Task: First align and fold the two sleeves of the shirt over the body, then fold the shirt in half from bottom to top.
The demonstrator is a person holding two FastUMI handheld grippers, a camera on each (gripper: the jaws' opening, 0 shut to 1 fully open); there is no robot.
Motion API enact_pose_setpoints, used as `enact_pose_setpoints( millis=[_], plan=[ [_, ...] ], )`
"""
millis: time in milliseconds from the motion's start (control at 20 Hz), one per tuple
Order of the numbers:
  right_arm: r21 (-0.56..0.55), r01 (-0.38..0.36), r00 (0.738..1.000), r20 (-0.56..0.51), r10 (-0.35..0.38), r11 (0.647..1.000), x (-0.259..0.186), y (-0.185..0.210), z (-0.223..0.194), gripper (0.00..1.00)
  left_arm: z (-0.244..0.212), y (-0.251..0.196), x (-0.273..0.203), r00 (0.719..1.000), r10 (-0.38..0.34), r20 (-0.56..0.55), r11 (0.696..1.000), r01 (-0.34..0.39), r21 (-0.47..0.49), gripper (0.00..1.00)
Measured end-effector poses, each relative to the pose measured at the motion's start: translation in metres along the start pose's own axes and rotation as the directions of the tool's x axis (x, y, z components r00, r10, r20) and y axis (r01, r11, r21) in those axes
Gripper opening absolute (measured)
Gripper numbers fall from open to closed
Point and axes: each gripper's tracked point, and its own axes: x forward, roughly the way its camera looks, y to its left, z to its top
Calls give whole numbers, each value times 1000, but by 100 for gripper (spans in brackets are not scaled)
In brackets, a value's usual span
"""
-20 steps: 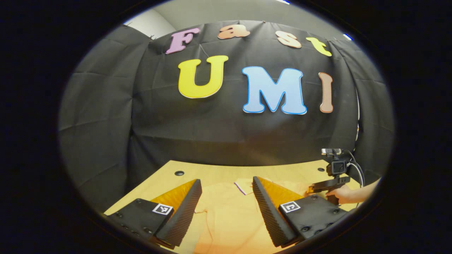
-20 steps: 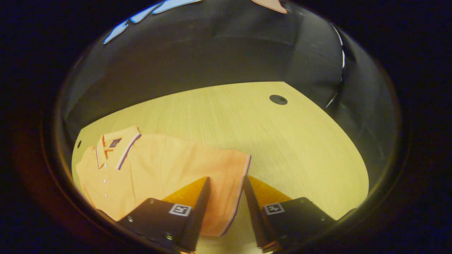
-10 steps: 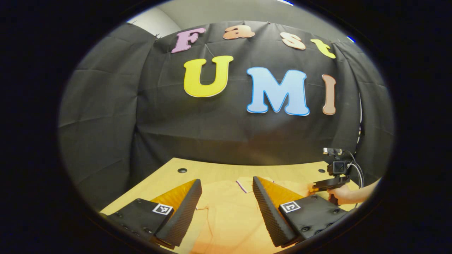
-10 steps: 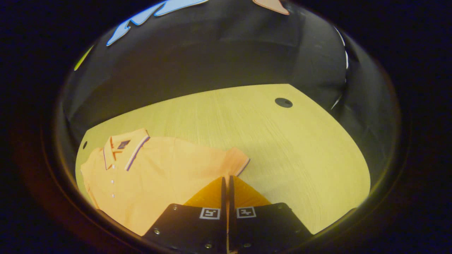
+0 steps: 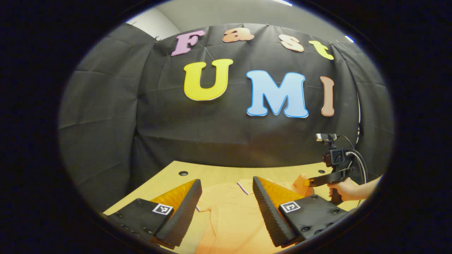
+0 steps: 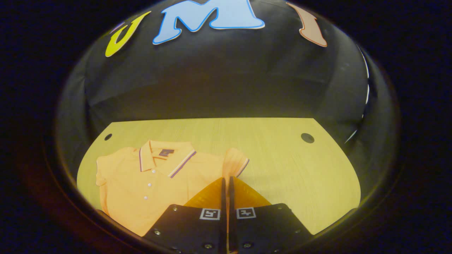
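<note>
Wooden table carries an orange shirt; the right gripper pinches its raised sleeve between 2 closed fingers, while the left gripper hovers with fingers apart.

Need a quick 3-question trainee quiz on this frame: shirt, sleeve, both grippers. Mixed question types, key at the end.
1. True or false: the right gripper is shut on a sleeve of the orange shirt.
2. The left gripper is: A) open above the shirt, B) shut on the collar, C) resting on bare table.
3. Fill in: the shirt's collar points toward the booth's ____, across the wooden table.

Key: 1 true; 2 A; 3 wall.
</note>
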Motion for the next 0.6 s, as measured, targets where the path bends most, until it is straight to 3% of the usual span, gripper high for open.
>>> enact_pose_setpoints(
  millis=[300, 600],
  plan=[
    [-36, -65, 997, -44, 64, 997, 5, 51, -14, 2, -6, 33, -2, 999, 33, -7, 999, -33, -19, 94],
    [-62, -47, 994, -104, 41, 997, 15, 72, -30, 5, -9, 57, 15, 1000, 25, -11, 1000, -25, -12, 95]
  ],
)
